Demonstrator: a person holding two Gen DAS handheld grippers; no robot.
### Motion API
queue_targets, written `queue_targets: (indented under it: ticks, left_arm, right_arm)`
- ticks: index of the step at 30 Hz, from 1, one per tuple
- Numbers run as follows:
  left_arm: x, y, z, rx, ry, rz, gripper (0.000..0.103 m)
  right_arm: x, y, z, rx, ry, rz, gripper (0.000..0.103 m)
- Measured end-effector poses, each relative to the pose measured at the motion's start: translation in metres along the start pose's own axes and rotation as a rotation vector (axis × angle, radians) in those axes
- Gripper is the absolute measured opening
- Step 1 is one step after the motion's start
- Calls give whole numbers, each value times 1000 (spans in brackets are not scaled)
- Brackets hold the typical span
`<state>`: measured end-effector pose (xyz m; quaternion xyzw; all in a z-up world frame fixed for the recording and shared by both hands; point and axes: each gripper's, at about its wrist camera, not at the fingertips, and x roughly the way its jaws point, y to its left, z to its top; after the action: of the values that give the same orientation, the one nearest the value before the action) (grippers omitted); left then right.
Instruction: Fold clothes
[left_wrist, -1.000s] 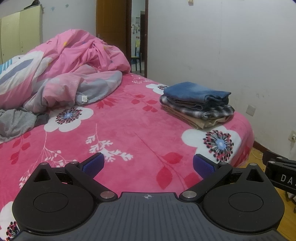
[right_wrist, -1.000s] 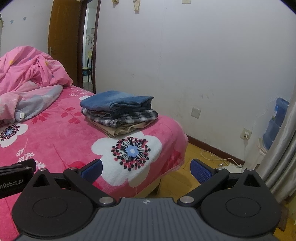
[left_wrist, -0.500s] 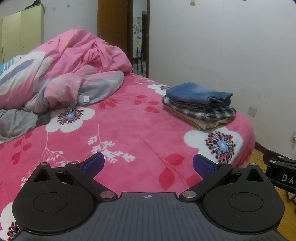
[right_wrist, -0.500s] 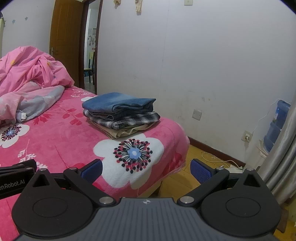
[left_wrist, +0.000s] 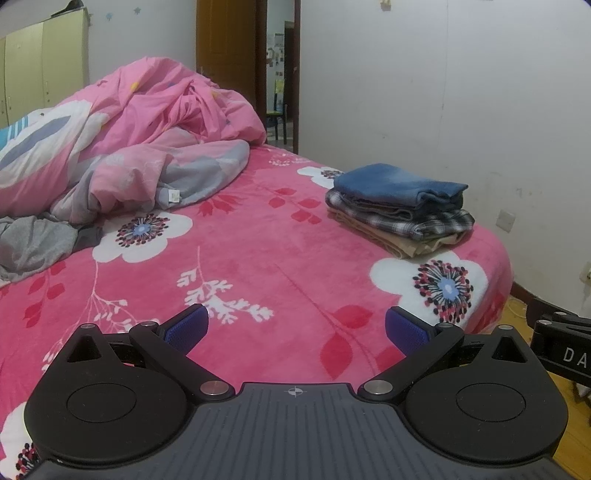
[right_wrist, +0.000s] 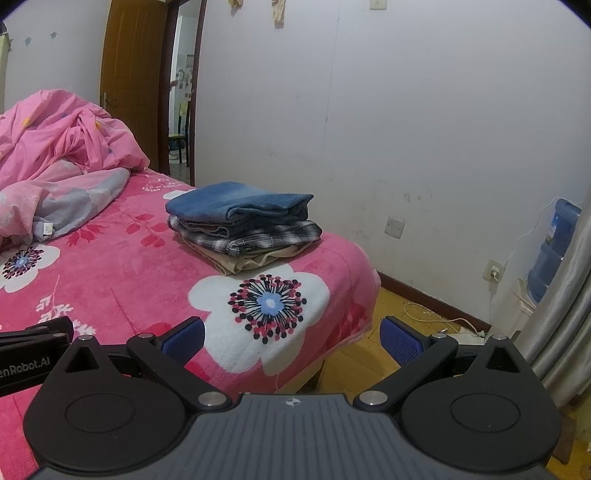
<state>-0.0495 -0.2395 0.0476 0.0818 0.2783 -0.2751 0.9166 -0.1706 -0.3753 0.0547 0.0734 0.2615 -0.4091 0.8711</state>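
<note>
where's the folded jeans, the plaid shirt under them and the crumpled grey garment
folded jeans (right_wrist: 236, 201), right wrist view, on the top face of the stack's top layer
plaid shirt (right_wrist: 273, 234), right wrist view, on its folded front edge
grey garment (left_wrist: 33, 243), left wrist view, on the middle of the crumpled heap

grey garment (left_wrist: 33, 243): cut by left edge | water jug (right_wrist: 552, 247): part behind curtain (right_wrist: 561, 332) | door notes: too small

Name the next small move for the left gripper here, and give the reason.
Probably swing the left gripper toward the crumpled grey garment at the bed's left edge. Both grippers are open and hold nothing, the folded stack of three pieces already looks finished, and that grey piece seems to be the only unfolded clothing in view.
</note>
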Motion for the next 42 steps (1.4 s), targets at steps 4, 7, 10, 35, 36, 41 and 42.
queue_targets:
  ticks: [4,7,10,35,36,41,42]
  left_arm:
    - [0,0,0,0,0,1,103]
    - [0,0,-1,1,1,1,103]
    - [0,0,-1,2,3,1,103]
    - [1,0,-3,2,7,4,103]
    - [1,0,-3,2,7,4,103]
    - [2,1,-2,2,8,5,103]
    - [2,1,-2,2,8,6,103]
  right_arm:
    - [0,0,0,-1,0,0,103]
    - [0,0,-1,0,1,0,103]
    - [0,0,0,0,3,-1,103]
    - [0,2,-1,-5,4,2,103]
    - [0,2,-1,-5,4,2,103]
    - [-1,3,-1,-6,4,3,103]
    - [-1,3,-1,-6,3,3,103]
